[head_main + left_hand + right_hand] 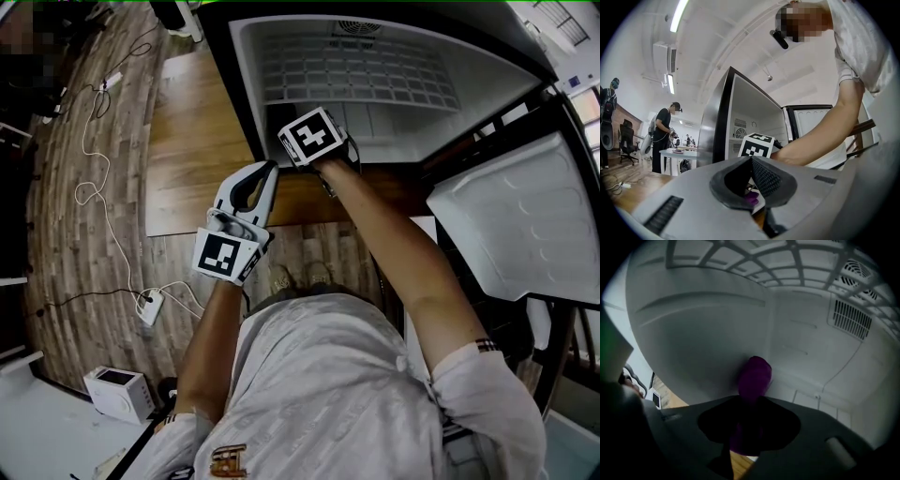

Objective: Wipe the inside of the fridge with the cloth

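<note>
Idling at left: left gripper, jaws pinched together on nothing I can see, parked just outside the fridge.
Middle: right gripper clamped on the purple cloth, reaching inside; can't tell if it's touching the wall.
Tip: I'd press the cloth flat and sweep overlapping rows, far to near.
Right: door hangs open, so I'd mind my elbow.

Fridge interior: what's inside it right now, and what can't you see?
Inside the fridge: a white wire shelf, a rear vent, and the right gripper, tongs shut on the purple cloth near the inner wall. The person's arm hides the floor beneath it.
</note>
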`<action>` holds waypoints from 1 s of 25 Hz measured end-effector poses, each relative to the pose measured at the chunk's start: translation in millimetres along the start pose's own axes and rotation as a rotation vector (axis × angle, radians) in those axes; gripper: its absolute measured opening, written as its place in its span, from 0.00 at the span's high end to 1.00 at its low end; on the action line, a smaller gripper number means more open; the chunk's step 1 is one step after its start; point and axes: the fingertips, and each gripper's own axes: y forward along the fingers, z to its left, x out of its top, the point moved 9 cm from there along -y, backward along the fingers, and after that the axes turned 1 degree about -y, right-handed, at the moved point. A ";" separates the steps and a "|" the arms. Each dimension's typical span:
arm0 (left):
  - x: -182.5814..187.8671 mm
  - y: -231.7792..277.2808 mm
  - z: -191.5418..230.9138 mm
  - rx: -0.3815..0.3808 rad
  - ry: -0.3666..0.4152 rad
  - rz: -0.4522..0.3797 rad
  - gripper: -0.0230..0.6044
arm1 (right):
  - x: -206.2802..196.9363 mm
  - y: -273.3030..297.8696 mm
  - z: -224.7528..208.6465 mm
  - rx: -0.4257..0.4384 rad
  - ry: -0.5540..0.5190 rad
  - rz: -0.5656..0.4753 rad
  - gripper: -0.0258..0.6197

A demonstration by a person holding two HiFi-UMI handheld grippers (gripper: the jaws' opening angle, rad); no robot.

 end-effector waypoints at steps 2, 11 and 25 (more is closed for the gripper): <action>0.0 -0.3 1.7 0.005 0.000 0.000 0.96 | -1.4 4.0 -0.2 -0.004 -0.006 0.020 0.79; -3.2 2.7 2.3 0.006 -0.003 0.010 0.96 | -5.2 14.4 -6.0 -0.034 -0.058 0.044 0.78; -7.8 18.2 -8.0 -0.041 -0.008 0.022 0.96 | -44.1 -15.3 -77.8 -0.168 0.014 0.078 0.78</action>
